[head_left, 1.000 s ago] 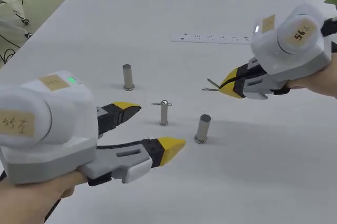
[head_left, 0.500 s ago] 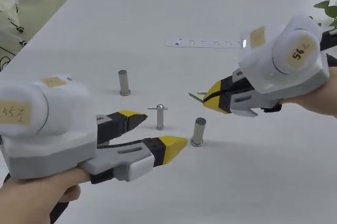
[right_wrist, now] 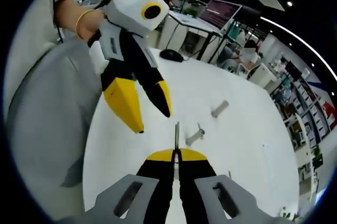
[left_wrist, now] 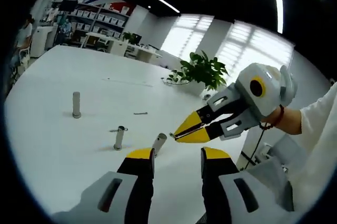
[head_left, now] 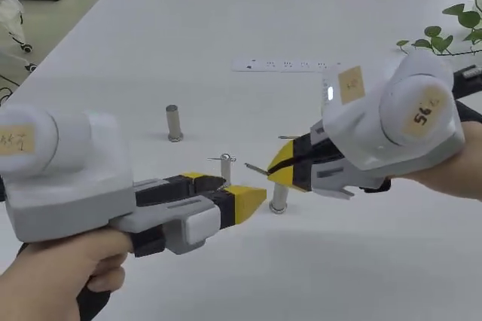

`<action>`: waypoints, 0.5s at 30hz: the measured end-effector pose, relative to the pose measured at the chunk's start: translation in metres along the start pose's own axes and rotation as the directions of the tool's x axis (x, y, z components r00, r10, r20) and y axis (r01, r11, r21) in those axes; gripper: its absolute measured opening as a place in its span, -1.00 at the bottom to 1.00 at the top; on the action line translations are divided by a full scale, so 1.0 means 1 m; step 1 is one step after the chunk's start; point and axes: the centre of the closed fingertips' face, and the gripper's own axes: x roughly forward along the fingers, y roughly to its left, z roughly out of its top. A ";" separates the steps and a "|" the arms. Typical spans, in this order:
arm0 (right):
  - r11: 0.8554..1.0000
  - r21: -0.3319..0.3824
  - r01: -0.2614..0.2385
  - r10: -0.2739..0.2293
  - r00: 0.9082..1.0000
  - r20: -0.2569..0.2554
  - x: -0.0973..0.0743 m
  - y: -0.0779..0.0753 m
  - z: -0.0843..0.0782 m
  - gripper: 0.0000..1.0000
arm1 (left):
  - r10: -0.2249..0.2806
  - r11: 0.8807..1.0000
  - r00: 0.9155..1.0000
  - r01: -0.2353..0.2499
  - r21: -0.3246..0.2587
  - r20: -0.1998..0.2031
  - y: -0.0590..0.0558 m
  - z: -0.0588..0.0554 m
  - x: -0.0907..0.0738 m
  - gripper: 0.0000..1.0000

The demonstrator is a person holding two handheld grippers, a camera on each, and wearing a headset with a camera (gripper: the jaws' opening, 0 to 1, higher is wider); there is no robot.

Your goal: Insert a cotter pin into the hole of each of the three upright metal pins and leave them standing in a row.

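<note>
Cotter pin was pinched in the shut jaws of your right tool in the head view. Its free end pointed toward the nearest metal pin, which stood on the white surface just below the tool's tips. The middle pin already carried a cotter pin across its top, and the far pin stood bare, well apart. Your left tool hovered beside the nearest metal pin with its jaws parted, touching nothing. From the left gripper view, the three pins stood in a line, and a spare cotter pin lay loose beyond them. From the right gripper view, the cotter pin ran straight out from the closed tips, which suited a clean push. To do this well, you needed to find the direction of the cross hole and level the cotter pin with it. You also needed to steady the nearest metal pin with the left tool so it wouldn't tip. Whether the hole faced you, I couldn't tell.
</note>
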 end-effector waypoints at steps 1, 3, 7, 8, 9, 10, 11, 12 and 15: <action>1.000 -0.001 -0.003 0.003 1.000 0.002 0.000 0.001 0.001 -0.95 | -0.002 1.000 1.000 0.002 -0.006 0.001 0.000 0.000 0.000 -0.39; 1.000 -0.010 -0.015 0.015 1.000 0.008 0.001 0.007 0.004 -0.95 | -0.012 0.999 1.000 0.012 -0.033 0.008 -0.002 0.001 0.000 -0.47; 0.999 -0.019 -0.027 0.027 1.000 0.013 0.002 0.014 0.007 -0.95 | -0.012 0.998 1.000 0.012 -0.067 0.007 -0.003 0.000 0.001 -0.55; 0.999 -0.022 -0.027 0.027 1.000 0.014 0.002 0.015 0.008 -0.95 | -0.011 0.997 1.000 0.012 -0.071 0.006 -0.003 -0.001 0.001 -0.58; 0.999 -0.025 -0.026 0.027 1.000 0.015 0.003 0.016 0.008 -0.95 | -0.011 0.997 1.000 0.011 -0.080 0.004 -0.003 -0.002 0.001 -0.61; 0.999 -0.023 -0.028 0.028 0.999 0.018 0.003 0.016 0.009 -0.95 | -0.011 0.996 1.000 0.011 -0.084 0.004 -0.003 -0.002 0.001 -0.63; 0.999 -0.023 -0.030 0.031 0.999 0.022 0.002 0.017 0.010 -0.95 | -0.008 0.995 1.000 0.008 -0.095 0.001 -0.002 -0.004 0.001 -0.66; 0.999 -0.023 -0.031 0.031 0.999 0.024 0.002 0.018 0.010 -0.95 | -0.006 0.995 1.000 0.006 -0.100 0.001 -0.001 -0.004 0.001 -0.70; 0.999 -0.026 -0.031 0.032 0.999 0.025 0.002 0.019 0.012 -0.95 | -0.006 0.993 1.000 0.006 -0.116 0.005 -0.001 -0.005 0.000 -0.78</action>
